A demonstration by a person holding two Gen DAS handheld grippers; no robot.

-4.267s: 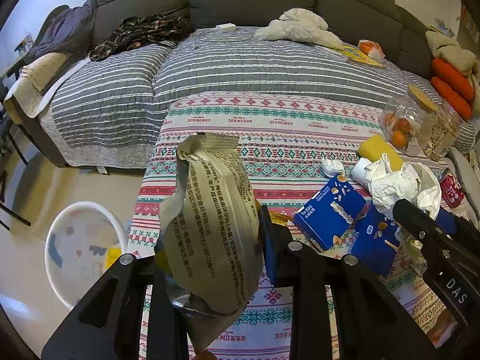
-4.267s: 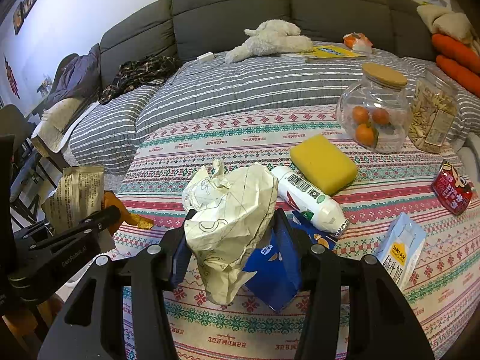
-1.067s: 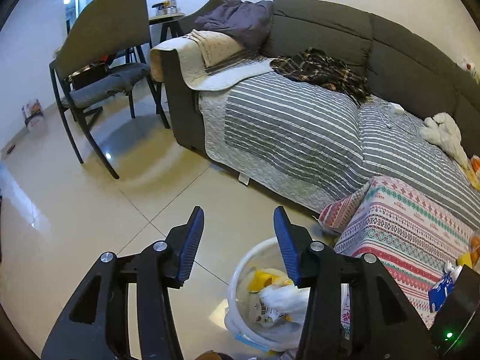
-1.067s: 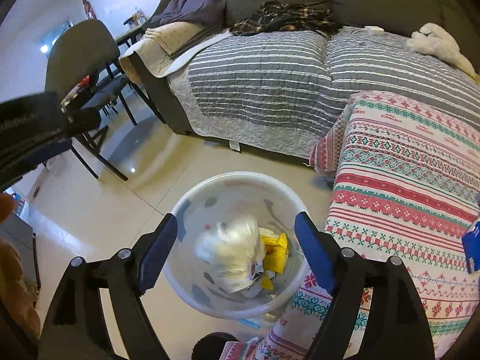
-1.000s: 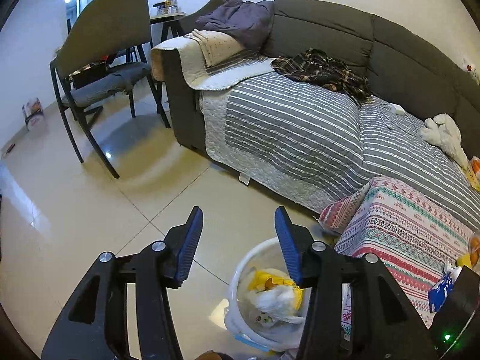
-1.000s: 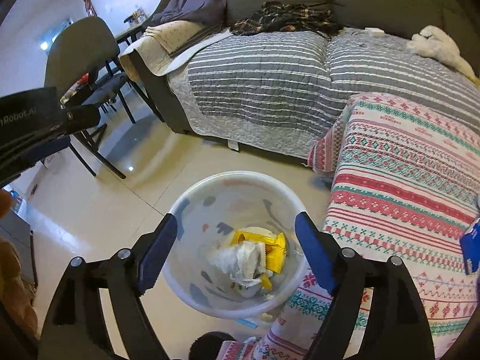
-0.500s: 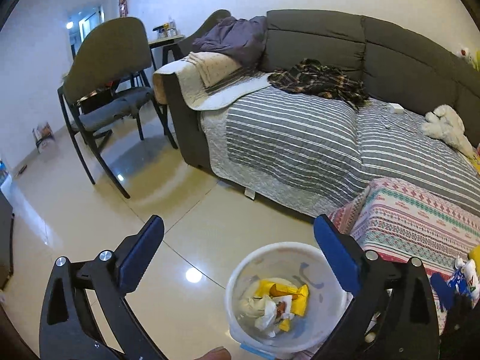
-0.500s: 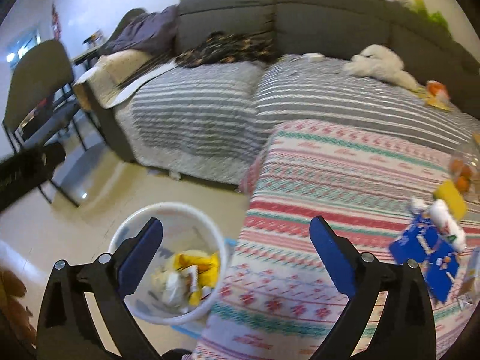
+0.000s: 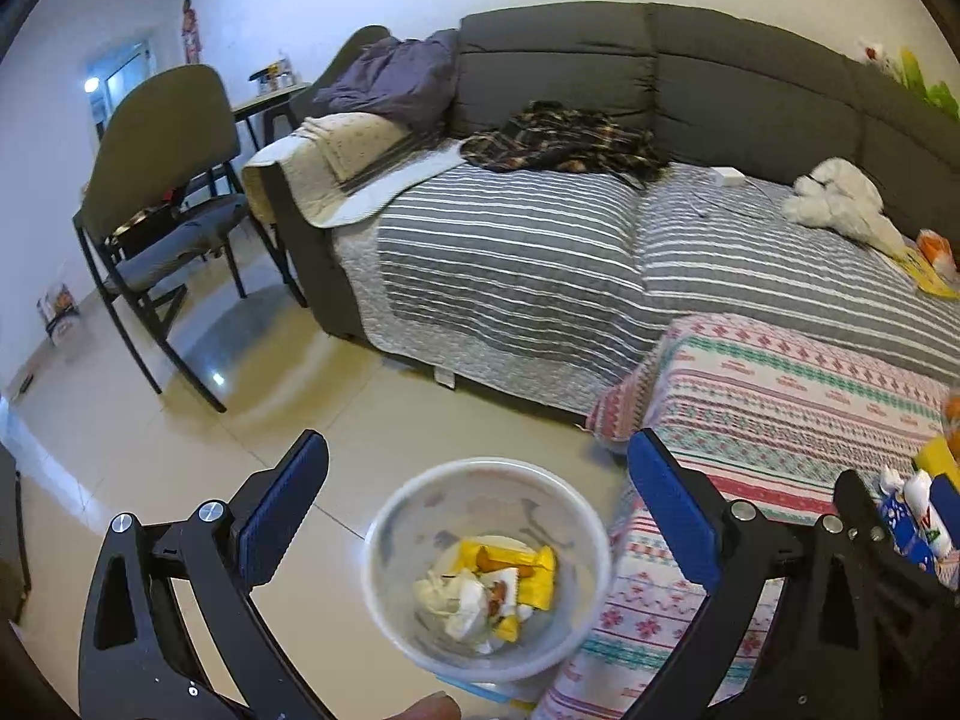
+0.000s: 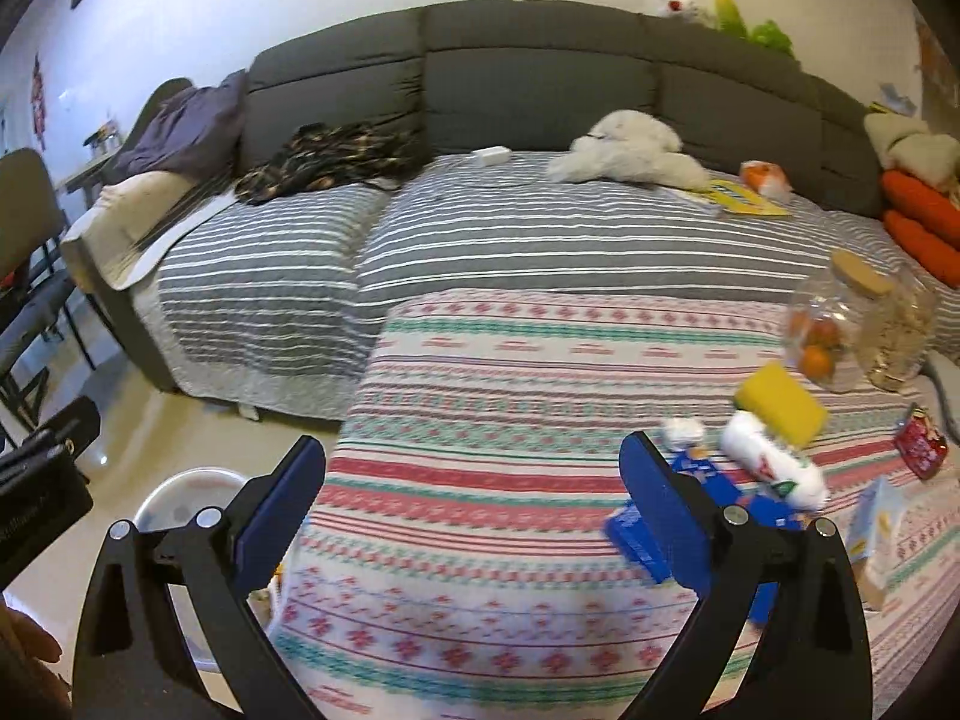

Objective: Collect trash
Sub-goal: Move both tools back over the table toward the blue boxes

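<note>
My left gripper [image 9: 477,519] hangs empty, its fingers spread wide, directly above the white trash bin [image 9: 384,540] on the tiled floor, where a yellow wrapper [image 9: 528,570] and crumpled paper [image 9: 456,597] lie at the bottom. My right gripper [image 10: 471,501], likewise splayed and holding nothing, faces the patterned tablecloth [image 10: 510,372]. Ahead to its right lie blue cartons [image 10: 636,534], a white bottle [image 10: 774,462] and a yellow sponge [image 10: 780,405], all blurred, so a hasty grab may well miss or knock them. Farther off, a cork-lidded glass jar [image 10: 840,324] of oranges could tip if clipped. The grey sofa [image 10: 540,78] lies beyond.
</note>
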